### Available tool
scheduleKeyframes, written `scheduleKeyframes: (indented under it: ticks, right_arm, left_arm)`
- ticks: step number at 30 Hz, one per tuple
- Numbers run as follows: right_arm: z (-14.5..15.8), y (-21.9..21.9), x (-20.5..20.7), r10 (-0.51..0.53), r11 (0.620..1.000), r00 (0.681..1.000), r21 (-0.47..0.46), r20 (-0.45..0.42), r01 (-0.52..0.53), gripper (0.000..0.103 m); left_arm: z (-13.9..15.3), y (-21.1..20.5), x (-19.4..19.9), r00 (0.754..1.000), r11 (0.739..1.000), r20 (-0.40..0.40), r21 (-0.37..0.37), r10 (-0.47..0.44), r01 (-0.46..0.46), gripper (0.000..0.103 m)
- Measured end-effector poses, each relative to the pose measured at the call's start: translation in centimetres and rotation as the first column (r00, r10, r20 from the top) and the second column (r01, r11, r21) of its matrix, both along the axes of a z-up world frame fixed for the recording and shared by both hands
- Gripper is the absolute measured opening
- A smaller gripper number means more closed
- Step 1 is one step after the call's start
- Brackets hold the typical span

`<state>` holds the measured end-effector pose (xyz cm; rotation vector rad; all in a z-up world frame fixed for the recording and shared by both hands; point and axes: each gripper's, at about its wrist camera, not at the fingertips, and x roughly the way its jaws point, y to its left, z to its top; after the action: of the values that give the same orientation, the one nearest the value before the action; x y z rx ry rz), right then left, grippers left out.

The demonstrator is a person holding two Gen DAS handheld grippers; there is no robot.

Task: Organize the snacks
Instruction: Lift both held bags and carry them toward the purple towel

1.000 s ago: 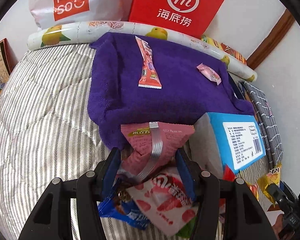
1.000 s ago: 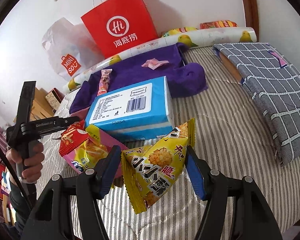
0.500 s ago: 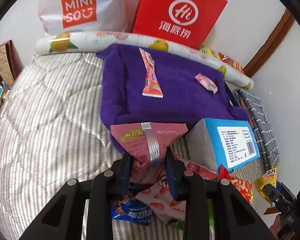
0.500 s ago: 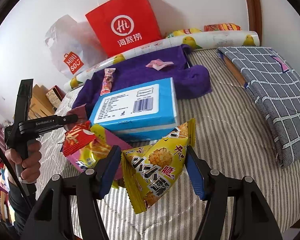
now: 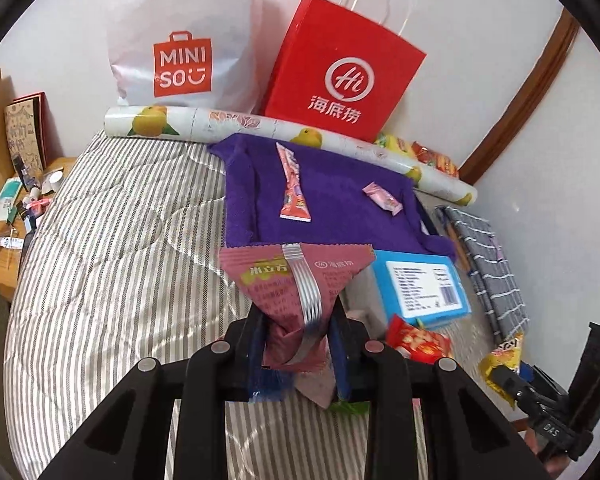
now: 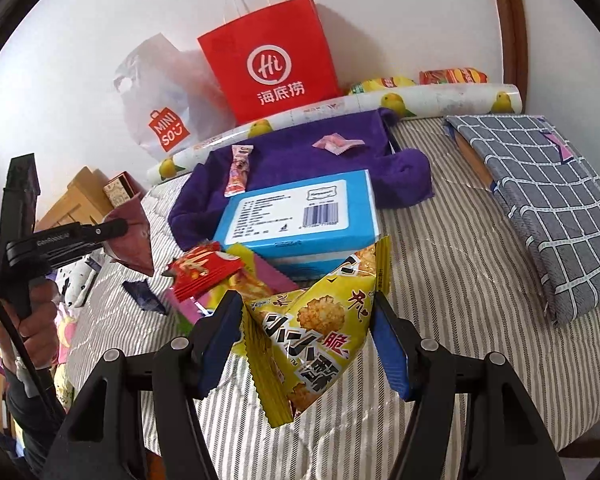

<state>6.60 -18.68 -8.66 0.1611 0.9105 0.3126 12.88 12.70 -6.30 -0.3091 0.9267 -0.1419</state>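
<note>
L gripper [image 5: 296, 344] was clamped on a dusty-pink snack packet [image 5: 296, 280], jaws nearly together w/ the packet's narrow lower end pinched between the pads. Packet stood approx. upright in the left wrist view: long axis bottom-to-top of frame, wide crimped edge up, silver seam strip running down its middle. It was clear of the striped bed [image 5: 112, 240], lower centre of frame. In the right wrist view the same packet showed at mid-left, off the bedding.

R gripper [image 6: 308, 340] held a yellow snack bag [image 6: 320, 332], jaws about half open, blue pads against both sides. Bag's long axis ran lower left to upper right, crimped end toward upper right, pointed tip toward frame bottom.

Purple towel [image 5: 340, 208] lay upper centre, w/ a pink stick snack [image 5: 294, 184] on it, long axis approx. top-to-bottom of frame, and a small pink candy [image 5: 382, 197] to its right, apart. Blue box [image 6: 300, 216] sat at the towel's near edge; a red packet [image 6: 202, 268] lay just beside the box's lower left.
</note>
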Motion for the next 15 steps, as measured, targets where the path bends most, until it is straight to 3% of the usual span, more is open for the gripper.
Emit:
scheduleKeyframes:
  ticks: [15]
  right_arm:
    - [1.9, 0.3, -2.2, 0.003, 1.0, 0.999, -0.021, 0.045, -0.002, 0.063]
  left_arm:
    - [2.3, -3.1, -3.4, 0.997, 0.998, 0.051, 0.011, -0.059, 0.059, 0.027]
